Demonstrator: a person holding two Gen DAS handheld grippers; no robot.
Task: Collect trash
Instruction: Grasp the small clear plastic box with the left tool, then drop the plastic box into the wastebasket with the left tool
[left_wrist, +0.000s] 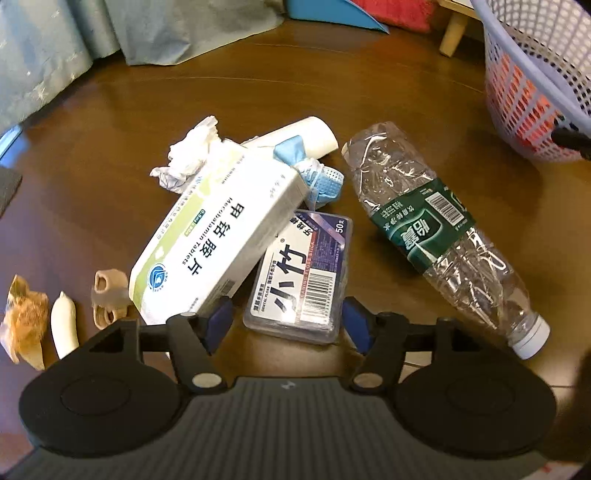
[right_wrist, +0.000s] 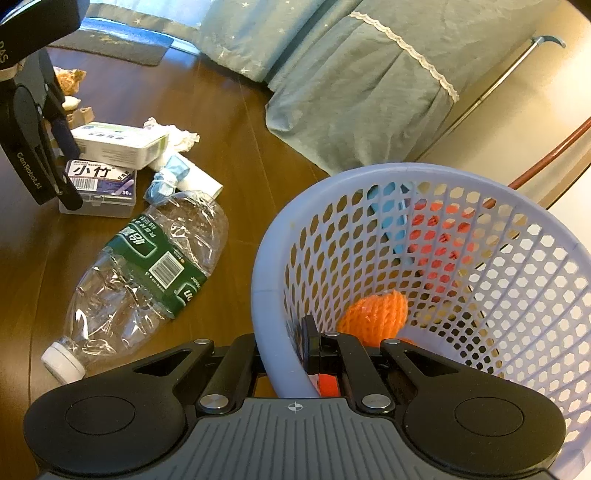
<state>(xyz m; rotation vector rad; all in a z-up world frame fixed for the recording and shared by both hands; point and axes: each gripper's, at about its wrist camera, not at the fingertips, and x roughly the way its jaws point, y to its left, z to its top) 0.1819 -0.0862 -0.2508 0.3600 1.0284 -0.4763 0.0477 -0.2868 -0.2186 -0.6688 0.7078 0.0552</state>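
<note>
Floss box (left_wrist: 301, 273) nearest, trash scattered on brown wooden floor (left_wrist: 110, 147); bedspread (right_wrist: 351, 74) behind.

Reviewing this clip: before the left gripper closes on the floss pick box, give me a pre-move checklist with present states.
1. Left gripper open, astride the floss pick box: ok.
2. Box free of neighbours: not ok; the tablet carton leans on its edge.
3. Pads touching the box: cannot tell.
4. Right gripper shut on the basket rim: ok.
5. Room in the basket: ok; only an orange foam net shows at the bottom.
6. Crushed bottle clear of the left gripper: ok.
</note>
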